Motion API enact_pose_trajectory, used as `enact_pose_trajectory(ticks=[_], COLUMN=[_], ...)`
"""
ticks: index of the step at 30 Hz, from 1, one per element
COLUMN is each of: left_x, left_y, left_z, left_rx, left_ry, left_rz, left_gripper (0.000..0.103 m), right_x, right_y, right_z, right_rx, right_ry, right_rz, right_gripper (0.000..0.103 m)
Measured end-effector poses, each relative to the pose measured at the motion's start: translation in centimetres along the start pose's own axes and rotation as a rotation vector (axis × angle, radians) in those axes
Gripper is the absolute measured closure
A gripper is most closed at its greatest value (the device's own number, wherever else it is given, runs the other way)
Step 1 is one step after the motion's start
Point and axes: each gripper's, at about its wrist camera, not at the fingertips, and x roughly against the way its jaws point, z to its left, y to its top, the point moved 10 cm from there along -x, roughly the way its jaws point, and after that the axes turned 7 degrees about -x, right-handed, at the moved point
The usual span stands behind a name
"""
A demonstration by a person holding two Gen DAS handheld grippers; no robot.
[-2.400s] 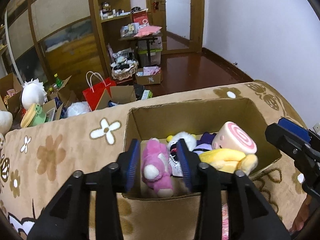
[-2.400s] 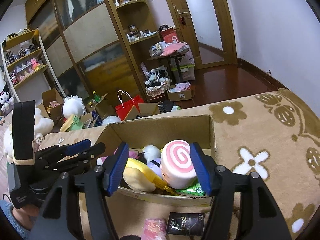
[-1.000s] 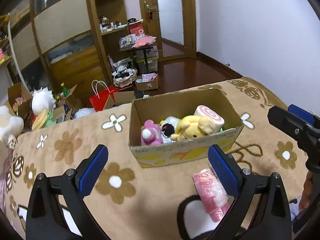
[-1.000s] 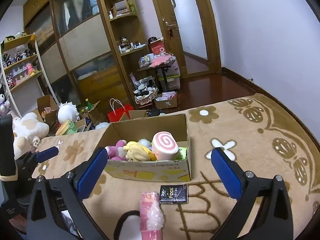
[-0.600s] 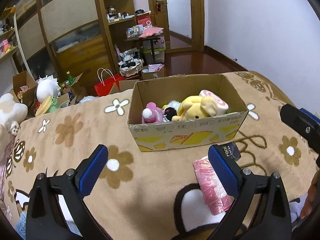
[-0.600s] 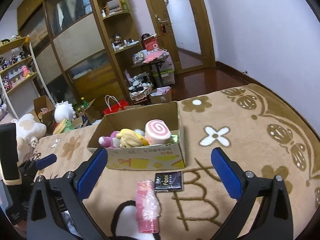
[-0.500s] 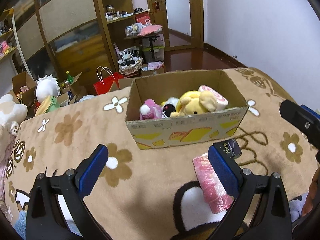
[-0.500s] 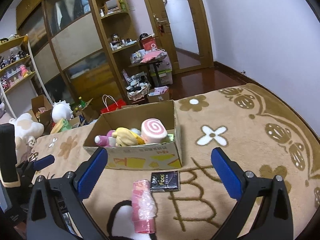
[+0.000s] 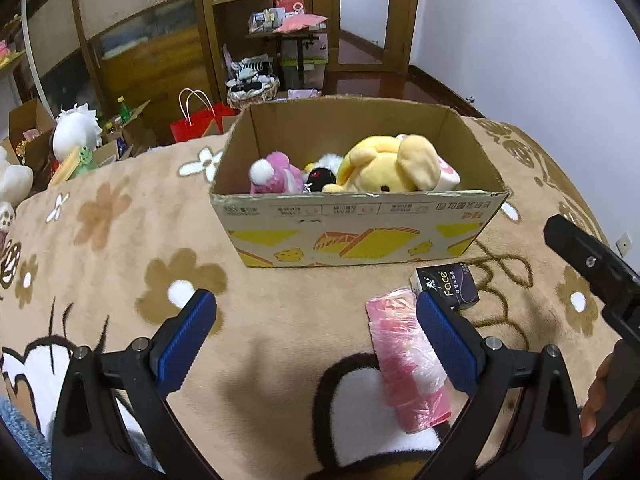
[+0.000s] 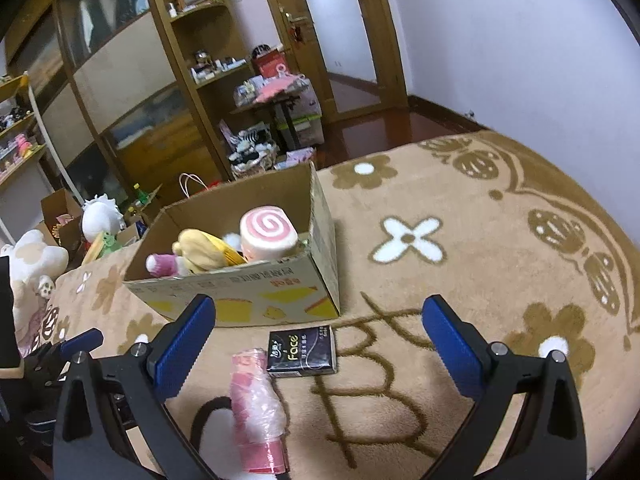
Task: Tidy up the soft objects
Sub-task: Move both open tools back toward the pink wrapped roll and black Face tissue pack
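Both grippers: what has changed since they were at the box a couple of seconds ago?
Left gripper let go of the pink plush and opened; both have pulled back from the cardboard box. Right gripper is open too. The toys stay in the box; pink roll and tissue pack are unmoved.

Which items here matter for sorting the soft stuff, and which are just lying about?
Job:
- cardboard box
- yellow plush, pink plush, swirl roll plush inside it
- pink wrapped roll on the blanket

Lying about:
- dark Face pack
- red bag
- white plush on the floor
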Motion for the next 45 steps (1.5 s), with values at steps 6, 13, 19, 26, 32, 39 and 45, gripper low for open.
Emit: enact_pose_trajectory(ticks=[6, 13, 19, 26, 32, 39, 45], left_x=[-1.9, -3.9, -4.9, -5.6, -5.9, -6.2, -6.8], left_y=[-0.3, -1.0, -1.5, -1.9, -2.0, -2.2, -2.6], left_z=[-0.9, -1.9, -2.7, -3.3, -3.8, -4.5, -5.0], left_rx=[0.015, 0.007, -0.034, -0.059, -0.072, -0.096, -0.104], left_ry=[-0.035, -0.051, -0.031, -0.027, -0.023, -0.026, -0.039], left_rz=[0.005, 0.022, 0.018, 0.027, 0.033, 0.031, 0.052], left_gripper=[0.004, 0.004, 0.004, 0.004, 0.004, 0.004, 0.004], right_x=[-1.9, -3.7, -5.1, -6.6, -7.4, -8.0, -8.5], right_y=[-0.6, -0.7, -1.5, -2.9, -3.6, -4.0, -4.4], right_z=[-0.6, -0.8, -0.8, -0.4, -0.3, -0.2, -0.4], right_rx=[-0.020, -0.023, -0.024, 0.009, 0.012, 0.012, 0.006], right_ry=[-0.007, 0.001, 0.008, -0.007, -0.002, 0.003, -0.008], right_rz=[0.029, 0.056, 0.099, 0.157, 0.187, 0.204, 0.216], right_gripper=[0.000, 0.000, 0.000, 0.000, 0.000, 0.000, 0.000])
